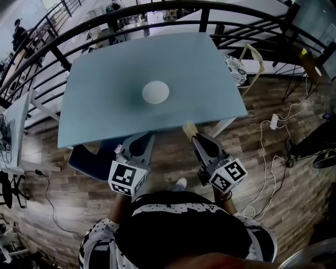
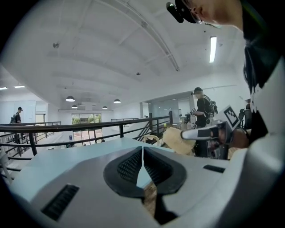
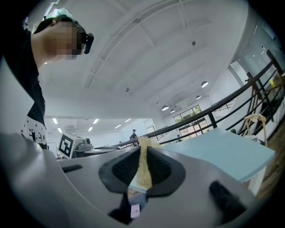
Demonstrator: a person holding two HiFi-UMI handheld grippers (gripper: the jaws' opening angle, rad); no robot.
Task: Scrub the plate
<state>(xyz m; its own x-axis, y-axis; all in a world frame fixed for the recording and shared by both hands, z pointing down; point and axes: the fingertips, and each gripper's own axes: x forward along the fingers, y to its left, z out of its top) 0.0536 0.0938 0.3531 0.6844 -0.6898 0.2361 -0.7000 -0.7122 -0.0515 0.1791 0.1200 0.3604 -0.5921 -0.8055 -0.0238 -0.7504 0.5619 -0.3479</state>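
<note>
A small white plate (image 1: 155, 92) lies near the middle of the pale blue table (image 1: 105, 105). Both grippers are held below the table's near edge, well short of the plate. My left gripper (image 1: 148, 135) is shut with nothing between its jaws (image 2: 142, 153). My right gripper (image 1: 191, 134) is shut on a yellow sponge (image 1: 188, 128), which pokes out past the fingertips. In the right gripper view the sponge (image 3: 143, 167) sits squeezed flat between the dark pads. The left gripper view shows the sponge (image 2: 177, 140) and the right gripper off to the right.
A black railing (image 1: 157, 13) curves behind the table. A white power strip (image 1: 273, 122) and cables lie on the wood floor at right. A dark blue stool (image 1: 86, 160) sits under the table's near left edge. A person (image 2: 204, 109) stands far off.
</note>
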